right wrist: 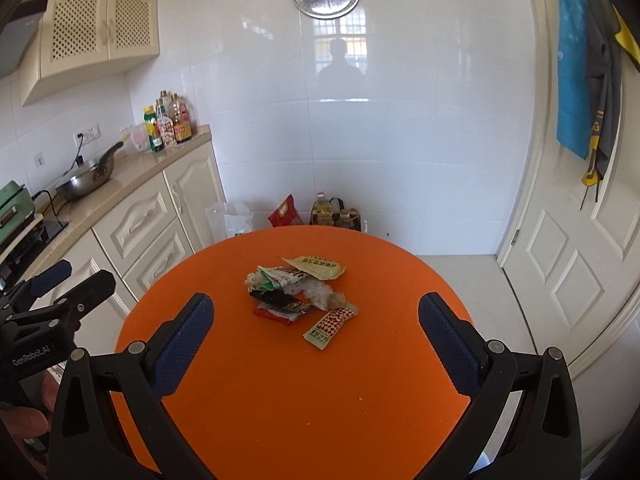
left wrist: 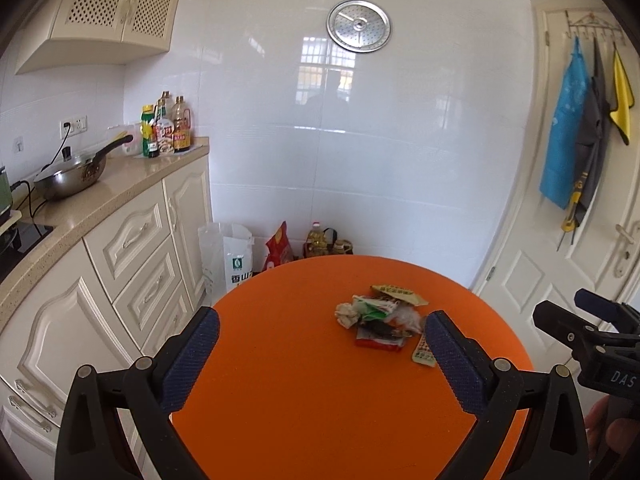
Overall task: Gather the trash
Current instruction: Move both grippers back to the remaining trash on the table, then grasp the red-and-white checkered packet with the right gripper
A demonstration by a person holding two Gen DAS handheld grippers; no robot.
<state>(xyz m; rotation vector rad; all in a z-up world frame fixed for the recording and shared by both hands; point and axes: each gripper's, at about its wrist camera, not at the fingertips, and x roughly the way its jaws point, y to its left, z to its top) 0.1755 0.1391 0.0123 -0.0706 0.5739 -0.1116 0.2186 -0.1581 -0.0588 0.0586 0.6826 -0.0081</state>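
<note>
A small heap of trash (left wrist: 380, 316) (right wrist: 296, 288) lies near the middle of a round orange table (left wrist: 304, 380) (right wrist: 280, 380): crumpled tissue, a yellow-green wrapper (right wrist: 316, 267), a red packet (right wrist: 276, 313) and a red-checked sachet (right wrist: 330, 326) apart at the front right. My left gripper (left wrist: 322, 360) is open above the near half of the table, short of the heap. My right gripper (right wrist: 316, 344) is also open, its blue pads wide apart, with the sachet just ahead. Nothing is between either pair of fingers.
Cream kitchen cabinets and a counter (left wrist: 100, 188) with a wok (left wrist: 72, 174) and bottles run along the left. Bags and an oil bottle (right wrist: 324, 210) stand on the floor behind the table. A white door (right wrist: 572, 260) with hanging aprons is at the right.
</note>
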